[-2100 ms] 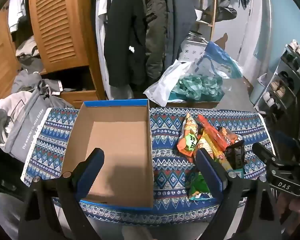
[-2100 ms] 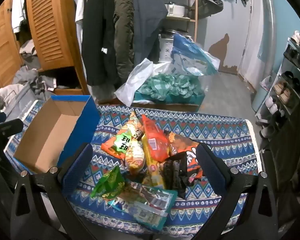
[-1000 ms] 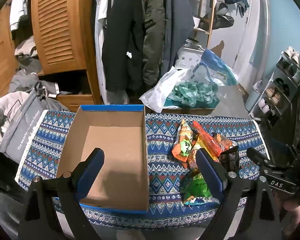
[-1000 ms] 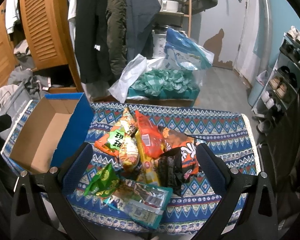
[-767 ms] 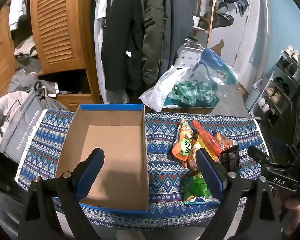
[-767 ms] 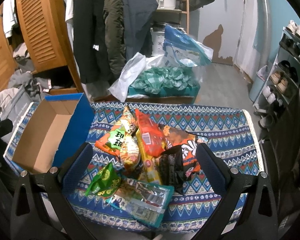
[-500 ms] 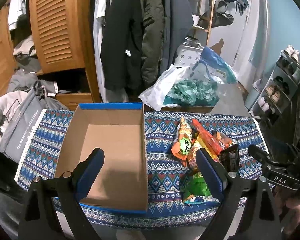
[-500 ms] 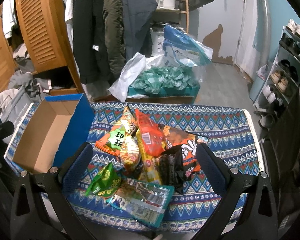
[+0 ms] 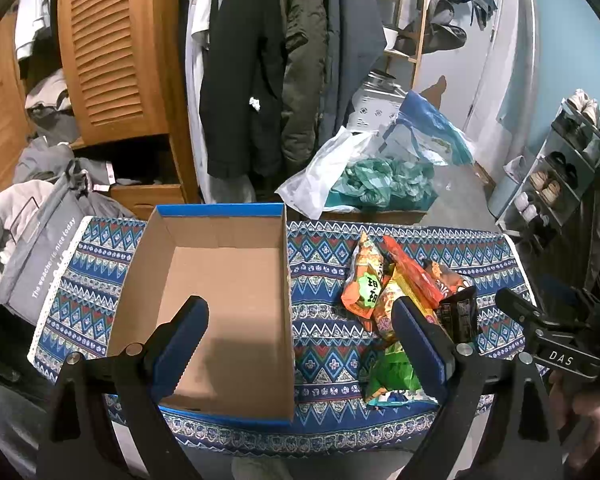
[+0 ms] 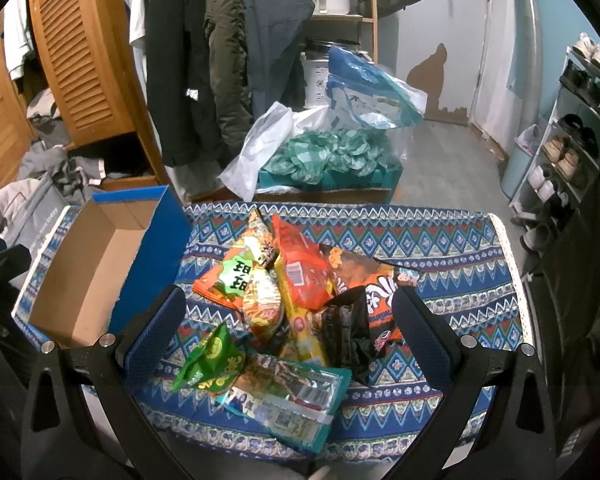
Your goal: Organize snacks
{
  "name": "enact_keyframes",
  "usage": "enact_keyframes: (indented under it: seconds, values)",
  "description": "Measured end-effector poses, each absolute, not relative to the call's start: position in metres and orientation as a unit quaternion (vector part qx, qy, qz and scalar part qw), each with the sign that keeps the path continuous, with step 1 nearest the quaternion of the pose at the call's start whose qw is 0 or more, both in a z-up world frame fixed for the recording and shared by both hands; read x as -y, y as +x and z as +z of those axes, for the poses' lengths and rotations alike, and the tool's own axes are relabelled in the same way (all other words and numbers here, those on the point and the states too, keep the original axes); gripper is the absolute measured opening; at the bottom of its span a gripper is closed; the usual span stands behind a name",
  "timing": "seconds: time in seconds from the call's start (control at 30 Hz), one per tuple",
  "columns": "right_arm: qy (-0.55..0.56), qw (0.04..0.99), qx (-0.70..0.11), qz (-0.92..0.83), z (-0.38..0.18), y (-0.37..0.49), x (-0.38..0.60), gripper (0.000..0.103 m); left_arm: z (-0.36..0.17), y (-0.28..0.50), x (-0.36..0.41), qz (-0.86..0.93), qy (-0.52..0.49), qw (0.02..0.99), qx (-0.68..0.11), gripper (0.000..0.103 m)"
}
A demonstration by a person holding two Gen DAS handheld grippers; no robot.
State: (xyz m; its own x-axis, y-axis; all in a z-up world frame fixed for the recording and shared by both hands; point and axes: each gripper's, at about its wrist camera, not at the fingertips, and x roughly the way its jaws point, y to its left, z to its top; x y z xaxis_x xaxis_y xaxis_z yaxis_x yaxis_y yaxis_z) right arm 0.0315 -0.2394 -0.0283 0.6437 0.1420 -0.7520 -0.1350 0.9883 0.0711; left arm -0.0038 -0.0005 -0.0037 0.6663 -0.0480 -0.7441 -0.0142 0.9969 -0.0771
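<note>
An empty cardboard box (image 9: 220, 304) with blue sides stands on the left of a blue patterned tablecloth (image 9: 324, 256); it also shows in the right wrist view (image 10: 96, 256). A pile of snack packets (image 10: 292, 292) lies to its right: orange, red, black, a green one (image 10: 210, 360) and a teal one (image 10: 288, 400) at the front. The pile also shows in the left wrist view (image 9: 400, 300). My left gripper (image 9: 300, 332) is open and empty above the box's near right wall. My right gripper (image 10: 288, 332) is open and empty above the pile.
Coats (image 9: 268, 64) hang behind the table beside a wooden louvred wardrobe (image 9: 112, 52). A box with green cloth and plastic bags (image 10: 332, 152) sits on the floor beyond. A shoe rack (image 10: 572, 140) stands at right. Grey clothes (image 9: 24, 224) lie at left.
Both grippers have risen and drawn back slightly, so the table sits a little lower in view. Both stay open and empty. No snack has moved.
</note>
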Motion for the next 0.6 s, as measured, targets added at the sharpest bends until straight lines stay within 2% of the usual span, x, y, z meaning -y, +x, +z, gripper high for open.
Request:
enact_keyframes:
  seconds: [0.6]
  values:
    - [0.003,0.906,-0.417,0.077,-0.0276,0.0318,0.2392,0.101,-0.0064,-0.0061,0.0022,-0.011,-0.036,0.911,-0.411,0.094]
